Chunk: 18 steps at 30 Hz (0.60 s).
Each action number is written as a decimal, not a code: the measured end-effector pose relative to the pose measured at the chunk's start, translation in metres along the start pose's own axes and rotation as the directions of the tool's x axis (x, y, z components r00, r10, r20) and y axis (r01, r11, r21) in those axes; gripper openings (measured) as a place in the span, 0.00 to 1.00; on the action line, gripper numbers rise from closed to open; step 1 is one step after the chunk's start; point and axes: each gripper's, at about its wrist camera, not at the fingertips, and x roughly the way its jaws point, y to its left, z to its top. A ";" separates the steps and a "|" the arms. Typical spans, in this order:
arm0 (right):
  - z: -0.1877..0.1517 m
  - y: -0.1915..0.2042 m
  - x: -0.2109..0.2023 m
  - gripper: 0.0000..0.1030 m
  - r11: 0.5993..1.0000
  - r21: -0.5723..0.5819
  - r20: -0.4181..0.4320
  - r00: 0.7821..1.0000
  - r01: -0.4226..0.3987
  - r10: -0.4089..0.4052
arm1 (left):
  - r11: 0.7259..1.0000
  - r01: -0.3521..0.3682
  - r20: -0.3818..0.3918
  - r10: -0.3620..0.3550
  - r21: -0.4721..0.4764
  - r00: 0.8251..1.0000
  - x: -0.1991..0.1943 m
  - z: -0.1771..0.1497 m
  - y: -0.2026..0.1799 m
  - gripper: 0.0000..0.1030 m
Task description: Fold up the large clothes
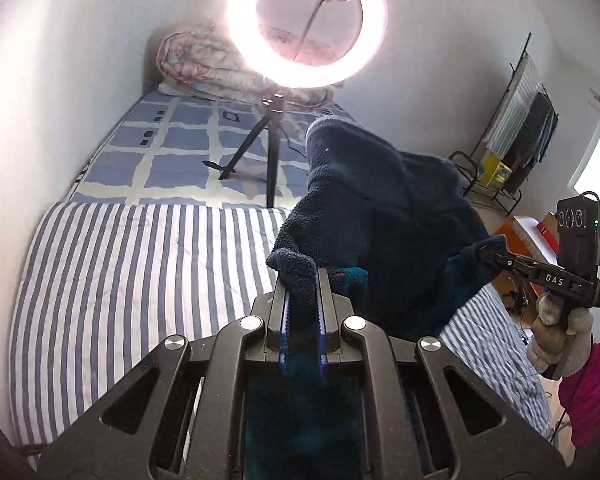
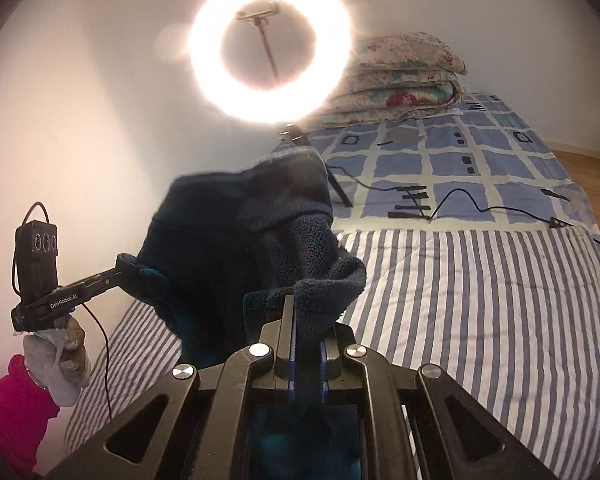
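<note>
A dark navy fleece garment (image 1: 384,216) hangs in the air above the bed, stretched between my two grippers. My left gripper (image 1: 302,280) is shut on one edge of the fleece. My right gripper (image 2: 308,308) is shut on another edge of the same fleece garment (image 2: 240,232). In the left wrist view the right gripper (image 1: 488,254) shows at the right, pinching the cloth. In the right wrist view the left gripper (image 2: 126,266) shows at the left, also pinching it. The garment's lower part is hidden behind the gripper bodies.
A blue-and-white striped quilt (image 1: 132,264) covers the near bed, with a blue checked sheet (image 2: 460,160) beyond it. A lit ring light on a tripod (image 1: 274,148) stands on the bed. Folded floral quilts (image 2: 404,76) lie by the wall. A cable (image 2: 480,208) trails across the sheet. A clothes rack (image 1: 516,136) stands at right.
</note>
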 end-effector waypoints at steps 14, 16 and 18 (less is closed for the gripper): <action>-0.113 0.034 -0.086 0.06 0.999 0.040 -0.023 1.000 -0.001 0.002 | 1.000 0.010 -0.054 -0.009 0.018 0.998 -0.088 -0.104 -0.039 0.08; -0.133 0.036 -0.090 0.06 0.999 0.048 -0.034 0.999 0.001 0.001 | 1.000 0.007 -0.077 -0.005 0.016 0.997 -0.092 -0.124 -0.039 0.08; -0.152 0.038 -0.092 0.06 0.998 0.059 -0.051 0.999 0.005 -0.002 | 1.000 -0.002 -0.104 0.004 0.022 0.995 -0.094 -0.144 -0.040 0.08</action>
